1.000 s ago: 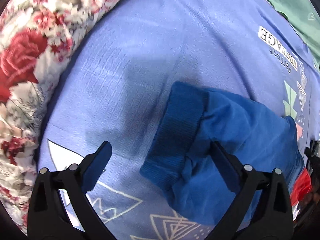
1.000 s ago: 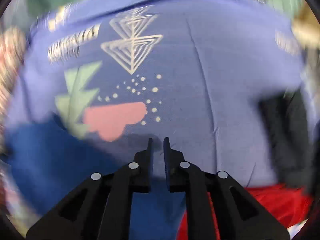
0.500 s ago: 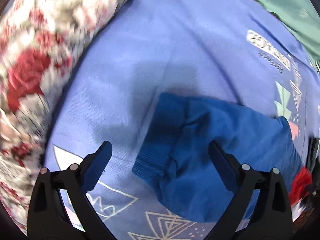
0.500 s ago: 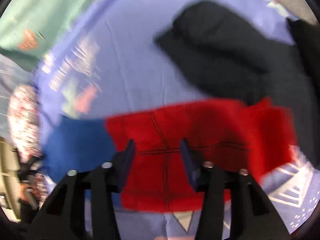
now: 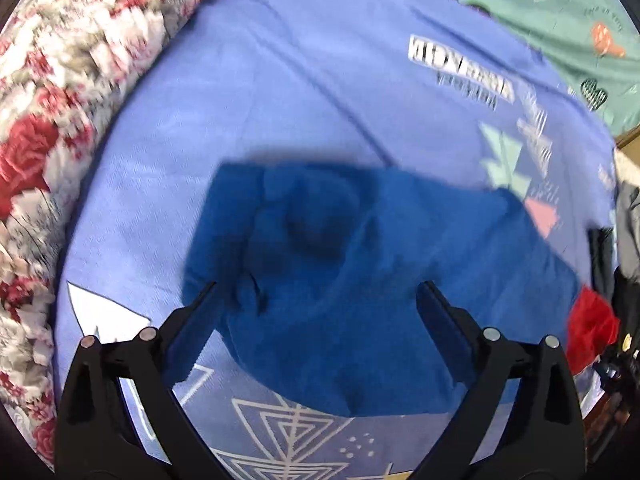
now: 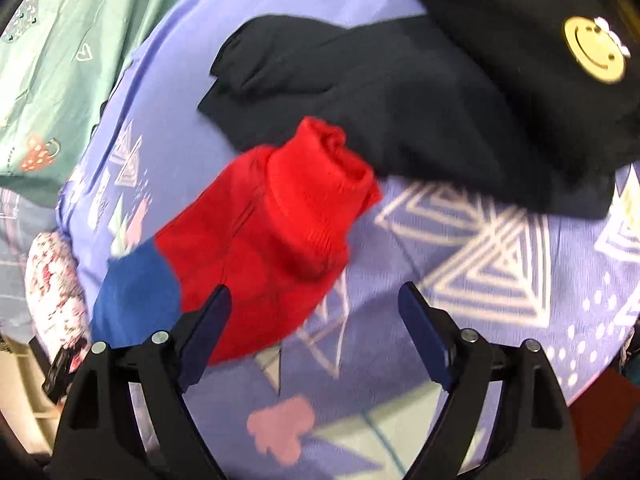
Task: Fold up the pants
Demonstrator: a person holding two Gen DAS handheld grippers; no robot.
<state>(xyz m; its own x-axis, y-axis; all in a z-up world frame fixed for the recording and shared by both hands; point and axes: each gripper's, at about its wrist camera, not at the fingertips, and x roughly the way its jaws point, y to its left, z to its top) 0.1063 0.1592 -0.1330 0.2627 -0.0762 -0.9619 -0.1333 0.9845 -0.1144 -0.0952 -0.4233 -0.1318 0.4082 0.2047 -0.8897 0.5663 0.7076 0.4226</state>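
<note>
**Right claw opens and swings over to the red cuff; left claw slides over the blue end**

The right claw [image 6: 314, 320] was pressed together a second ago over the lilac-blue printed bedsheet [image 6: 500, 272]; its jaws have just been opening and now stand spread wide, nothing between them. The view has swung from bare sheet to the red knit leg with ribbed cuff [image 6: 288, 224] of the two-tone red-and-blue fleece pants, which lies on the bed just ahead of the left jaw, the cuff end resting against a black garment with a yellow smiley patch [image 6: 440, 80].

The left claw [image 5: 316, 300] is spread as before, empty. It has slid sideways: the blue half of the pants [image 5: 360, 272], earlier off to the right jaw, now sits between and ahead of both jaws. The frame is motion-blurred, so the jaws may or may not be brushing the cloth.

A floral red-and-white quilt [image 5: 60, 120] borders the sheet on the left, a mint-green printed cloth [image 5: 540, 8] at the far edge.

Meaning for the task: the pants lie stretched out, unfolded; both claws look lined up for a grab at each end, probably the first fold.
</note>
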